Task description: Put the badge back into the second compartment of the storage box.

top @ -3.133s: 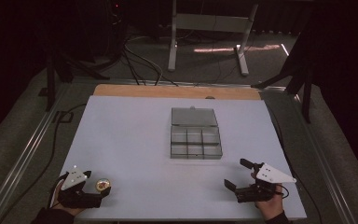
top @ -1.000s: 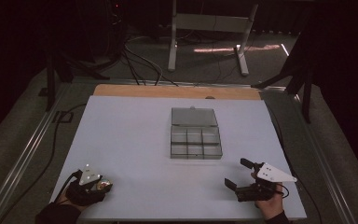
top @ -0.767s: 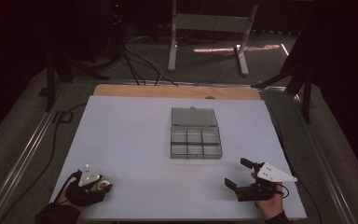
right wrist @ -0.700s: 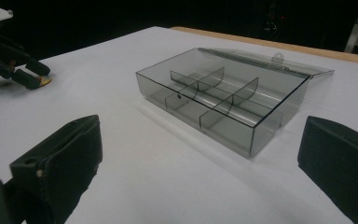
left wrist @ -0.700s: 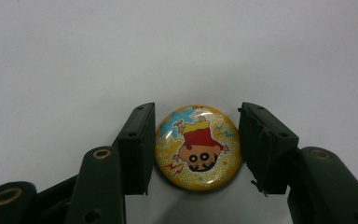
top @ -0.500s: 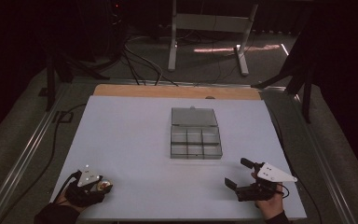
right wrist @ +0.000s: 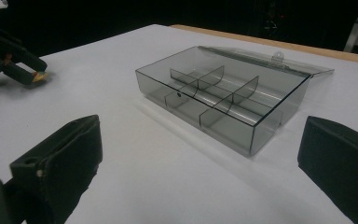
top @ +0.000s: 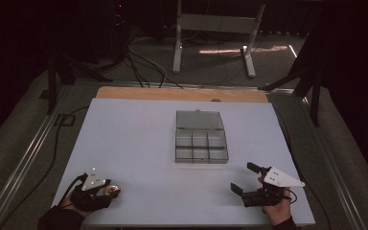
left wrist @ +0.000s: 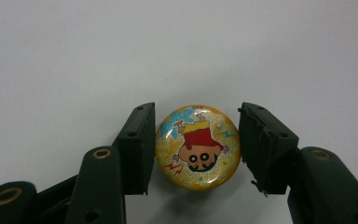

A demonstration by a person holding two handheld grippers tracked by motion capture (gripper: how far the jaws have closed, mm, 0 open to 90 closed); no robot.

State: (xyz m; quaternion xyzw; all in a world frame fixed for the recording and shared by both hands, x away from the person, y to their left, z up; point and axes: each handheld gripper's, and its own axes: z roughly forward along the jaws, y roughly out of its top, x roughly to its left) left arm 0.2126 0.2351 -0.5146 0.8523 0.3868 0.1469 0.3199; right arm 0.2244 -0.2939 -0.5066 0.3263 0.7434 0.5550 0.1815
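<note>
A round yellow badge (left wrist: pixel 196 147) with a cartoon figure lies flat on the white table (top: pixel 139 134) near its front left corner. My left gripper (left wrist: pixel 196 140) has a jaw against each side of the badge; in the high view the gripper (top: pixel 106 190) and the badge (top: pixel 111 190) are small. A clear grey compartment box (top: pixel 201 146) sits mid-table with its lid (top: pixel 199 120) laid open behind it and nothing visible in its compartments (right wrist: pixel 223 93). At the front right my right gripper (top: pixel 243 177) stands wide open, facing the box (right wrist: pixel 200 135).
The left gripper (right wrist: pixel 14 60) appears far off at the left of the right gripper view. A wooden strip (top: pixel 182 94) runs along the table's far edge. Beyond it are a metal stand (top: pixel 211 24) and cables (top: pixel 143 67) on the dark floor.
Since three seconds ago my left gripper has shifted slightly right and settled around the badge. Over the last second nothing visibly moves. The right gripper has stayed put.
</note>
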